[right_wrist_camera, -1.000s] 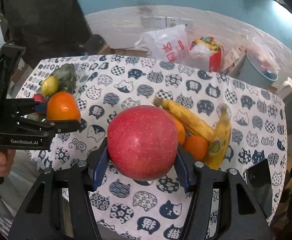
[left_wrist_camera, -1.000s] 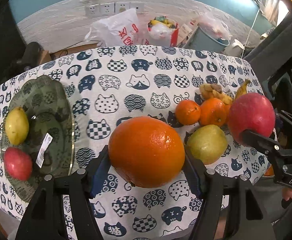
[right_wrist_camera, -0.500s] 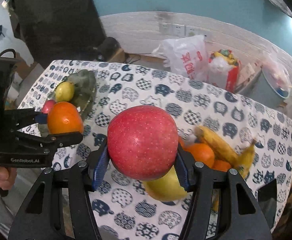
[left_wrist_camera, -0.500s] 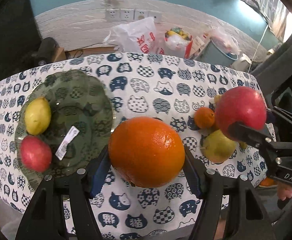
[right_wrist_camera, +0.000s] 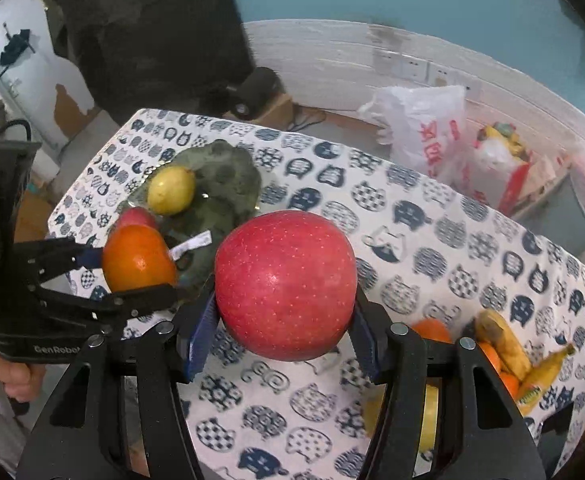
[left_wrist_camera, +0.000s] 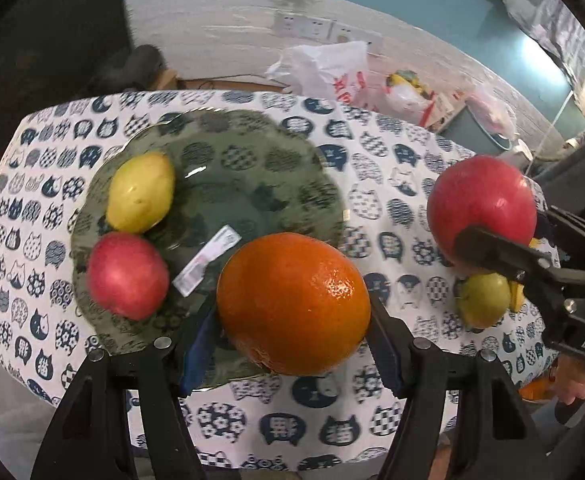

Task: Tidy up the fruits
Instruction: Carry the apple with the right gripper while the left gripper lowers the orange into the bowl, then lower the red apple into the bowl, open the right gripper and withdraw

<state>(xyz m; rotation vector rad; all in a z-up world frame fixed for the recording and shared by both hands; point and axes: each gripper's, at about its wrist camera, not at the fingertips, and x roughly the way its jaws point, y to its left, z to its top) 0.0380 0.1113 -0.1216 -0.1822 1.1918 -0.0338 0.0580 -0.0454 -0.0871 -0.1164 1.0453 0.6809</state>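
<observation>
A cat-print bench [left_wrist_camera: 372, 208] carries a green glass plate [left_wrist_camera: 252, 160] holding a pear [left_wrist_camera: 140, 192] and small apple [left_wrist_camera: 126, 276]. Above, the left hand-held gripper [left_wrist_camera: 292, 320] clamps an orange [left_wrist_camera: 292, 304]; the right hand-held gripper [right_wrist_camera: 284, 320] clamps a red apple [right_wrist_camera: 286, 284].

Over the last second we have carried both fruits leftward across the tabletop [left_wrist_camera: 376, 184]. Our left gripper [left_wrist_camera: 292, 320], with the orange [left_wrist_camera: 292, 304], started over bare cloth between the plate and the fruit pile; it now hangs over the near right rim of the green plate [left_wrist_camera: 252, 152], which has slid from the left edge of the left wrist view toward its middle. Our right gripper [right_wrist_camera: 284, 320], with the big red apple [right_wrist_camera: 284, 288], has left the pile: the bananas [right_wrist_camera: 508, 348] and small oranges [right_wrist_camera: 432, 330], once directly behind the apple, now lie low at the right of its view, and the plate has drawn nearer.
</observation>
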